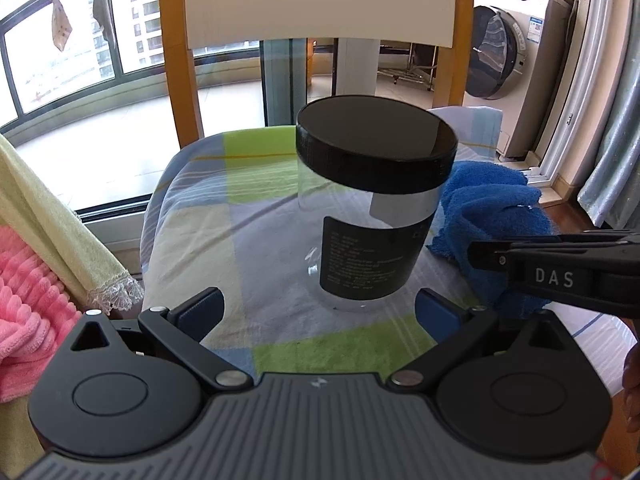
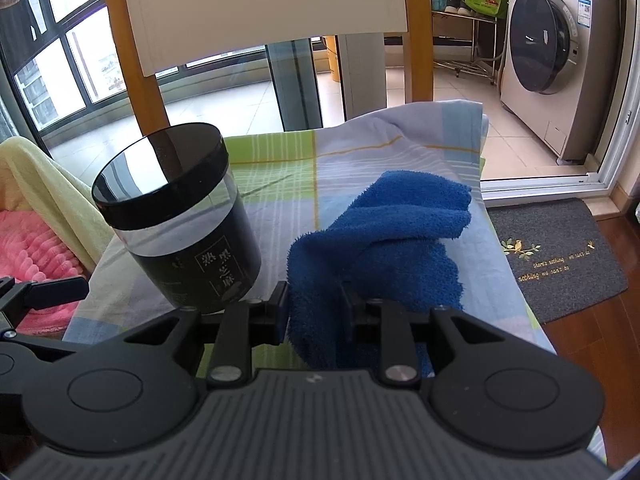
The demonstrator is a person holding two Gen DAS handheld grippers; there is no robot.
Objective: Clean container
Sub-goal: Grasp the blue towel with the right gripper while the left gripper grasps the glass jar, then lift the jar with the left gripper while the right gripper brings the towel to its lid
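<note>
A clear plastic jar with a black lid and a dark label stands upright on a chair seat covered by a checked cloth. My left gripper is open just in front of the jar, its fingers wide apart and touching nothing. A blue towel lies to the right of the jar. My right gripper is shut on the near end of the blue towel. In the left wrist view the right gripper's body reaches in over the blue towel.
A wooden chair back rises behind the seat. Pink and pale yellow towels hang at the left. A washing machine and a grey doormat are on the right, with windows beyond.
</note>
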